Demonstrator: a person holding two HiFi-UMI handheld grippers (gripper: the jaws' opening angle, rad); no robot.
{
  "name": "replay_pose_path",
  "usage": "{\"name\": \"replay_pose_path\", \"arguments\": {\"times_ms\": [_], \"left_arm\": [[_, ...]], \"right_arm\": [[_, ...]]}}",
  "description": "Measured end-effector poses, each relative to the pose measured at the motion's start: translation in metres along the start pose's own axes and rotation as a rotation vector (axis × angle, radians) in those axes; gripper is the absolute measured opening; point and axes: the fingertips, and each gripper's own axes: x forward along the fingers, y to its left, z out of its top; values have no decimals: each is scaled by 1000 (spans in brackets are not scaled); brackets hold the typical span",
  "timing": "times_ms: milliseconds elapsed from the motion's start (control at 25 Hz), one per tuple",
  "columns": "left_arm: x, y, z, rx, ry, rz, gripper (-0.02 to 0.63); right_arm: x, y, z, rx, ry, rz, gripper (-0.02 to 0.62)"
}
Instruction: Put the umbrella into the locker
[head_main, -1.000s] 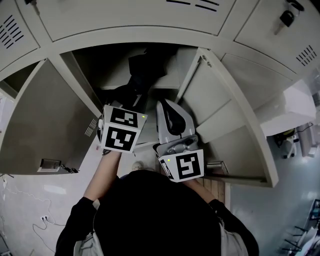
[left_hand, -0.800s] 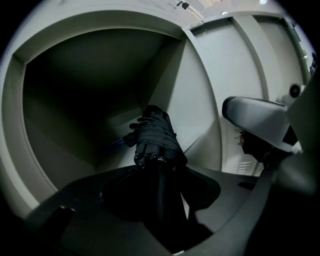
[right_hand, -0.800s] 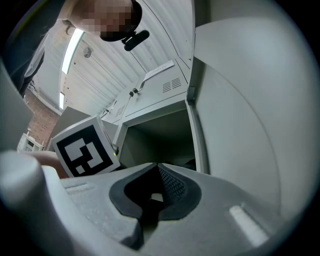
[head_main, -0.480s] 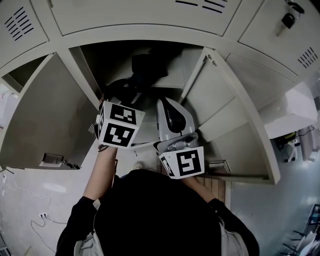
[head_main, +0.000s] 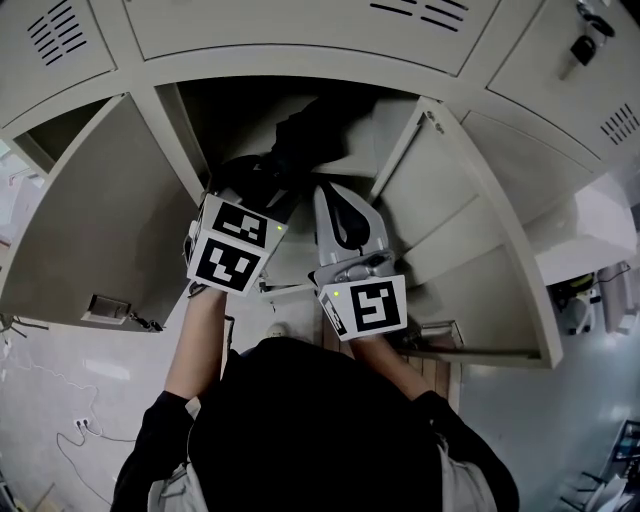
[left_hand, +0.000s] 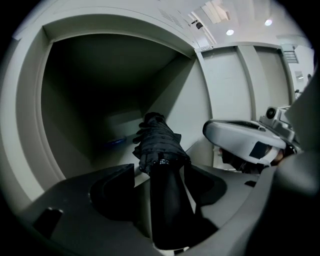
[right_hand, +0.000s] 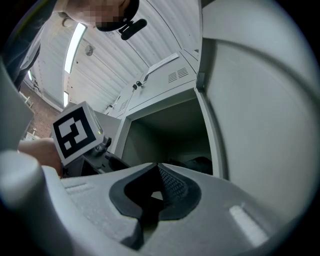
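Observation:
A folded black umbrella (left_hand: 159, 142) lies with its canopy end inside the open locker (left_hand: 100, 100), its handle running back between the jaws of my left gripper (left_hand: 162, 172). Those jaws are opening, and the pads stand off the handle on both sides. In the head view the umbrella (head_main: 300, 140) reaches into the dark compartment (head_main: 240, 110), with my left gripper (head_main: 260, 180) at its mouth. My right gripper (head_main: 332, 192) hovers just to the right, by the door. In its own view the right gripper (right_hand: 157, 167) is shut on nothing.
The locker's door (head_main: 440, 210) swings open on the right, close beside my right gripper. A neighbouring door (head_main: 90, 220) stands open on the left. Closed lockers (head_main: 300, 30) run above, one with a key (head_main: 580, 45). A small blue thing (left_hand: 115, 142) lies deep in the compartment.
The left gripper's black jaws have spread apart at the locker mouth, letting go of the umbrella's handle. Both grippers have barely moved.

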Motion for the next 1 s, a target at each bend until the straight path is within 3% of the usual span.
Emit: {"name": "replay_pose_path", "arguments": {"times_ms": [200, 520, 840, 880, 920, 960, 1000], "left_arm": [[-7, -6, 6, 23, -45, -28, 295], [-29, -8, 2, -42, -136, -53, 295], [-83, 5, 17, -204, -442, -62, 291], [-92, 8, 17, -215, -471, -53, 272], [-102, 12, 16, -227, -494, -39, 193], [-110, 16, 14, -238, -513, -30, 66], [-116, 17, 11, -249, -526, -33, 21]], "right_arm": [[20, 4, -10, 3, 57, 51, 3], [25, 4, -10, 20, 54, 50, 3], [25, 10, -4, 30, 25, 66, 3], [24, 11, -2, 29, 19, 68, 3], [24, 12, -1, 29, 14, 71, 3], [23, 14, 1, 29, 11, 75, 3], [23, 15, 2, 30, 8, 78, 3]]}}
